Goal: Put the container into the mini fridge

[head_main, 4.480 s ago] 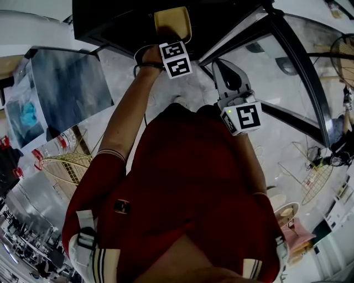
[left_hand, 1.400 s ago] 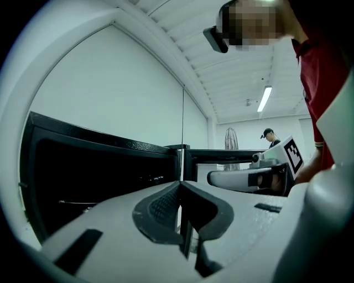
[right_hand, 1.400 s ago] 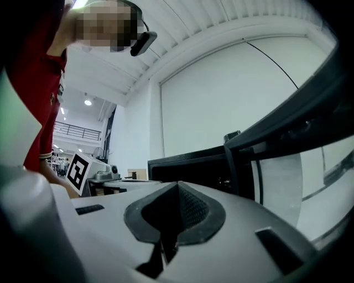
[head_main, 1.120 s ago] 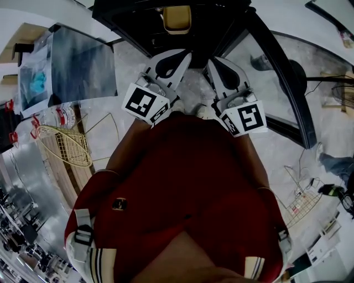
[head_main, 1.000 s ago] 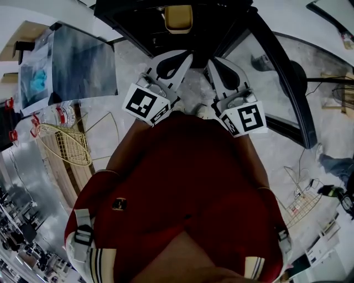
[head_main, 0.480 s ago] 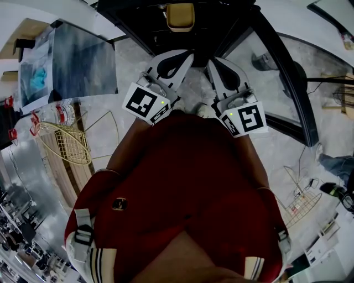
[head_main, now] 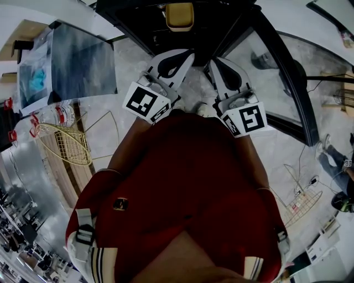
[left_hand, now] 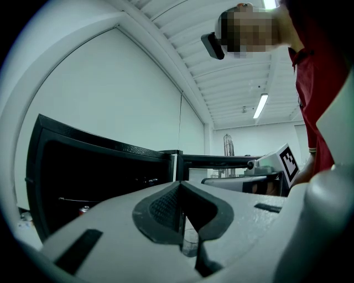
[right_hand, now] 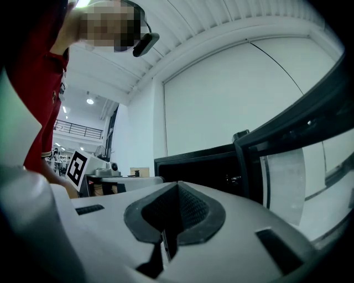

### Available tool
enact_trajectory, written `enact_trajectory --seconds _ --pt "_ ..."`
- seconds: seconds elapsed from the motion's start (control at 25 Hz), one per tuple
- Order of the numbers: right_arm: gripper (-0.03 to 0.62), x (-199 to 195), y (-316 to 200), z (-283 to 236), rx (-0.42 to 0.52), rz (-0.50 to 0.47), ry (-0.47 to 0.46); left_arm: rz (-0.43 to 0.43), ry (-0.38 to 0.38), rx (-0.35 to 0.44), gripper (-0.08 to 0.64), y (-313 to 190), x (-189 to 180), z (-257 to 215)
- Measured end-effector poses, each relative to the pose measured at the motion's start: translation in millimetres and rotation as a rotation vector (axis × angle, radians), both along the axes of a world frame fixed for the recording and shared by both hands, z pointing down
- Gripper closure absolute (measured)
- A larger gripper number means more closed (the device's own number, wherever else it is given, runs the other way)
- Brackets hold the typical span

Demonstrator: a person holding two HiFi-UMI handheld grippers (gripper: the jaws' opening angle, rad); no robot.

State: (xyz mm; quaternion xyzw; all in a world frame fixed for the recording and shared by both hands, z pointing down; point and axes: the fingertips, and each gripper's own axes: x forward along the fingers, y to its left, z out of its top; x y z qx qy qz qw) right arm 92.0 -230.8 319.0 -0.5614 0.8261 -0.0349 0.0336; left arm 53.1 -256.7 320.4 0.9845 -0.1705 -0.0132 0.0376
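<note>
The tan container sits inside the open black mini fridge at the top of the head view, free of both grippers. My left gripper and right gripper are held side by side close to my chest, pointing at the fridge from a short way back. Both are shut with nothing between the pads. In the left gripper view the jaws meet in front of the dark fridge opening. In the right gripper view the closed jaws face the fridge and its glass door.
The fridge's glass door stands swung open at the right. On the left are a framed board, bottles and a wire basket. Another wire rack lies at the lower right, with a person near the right edge.
Earlier my left gripper reached into the fridge at the container; since then it has drawn back to my chest and the container stays inside. Over the last second both grippers hold still.
</note>
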Motion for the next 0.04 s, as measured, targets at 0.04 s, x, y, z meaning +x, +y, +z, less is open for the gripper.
enact_trajectory --seconds 0.04 --pt "0.594 -0.2 -0.6 0.1 0.000 0.000 0.001 0.000 0.002 0.000 0.554 -0.8 -0.1 0.0"
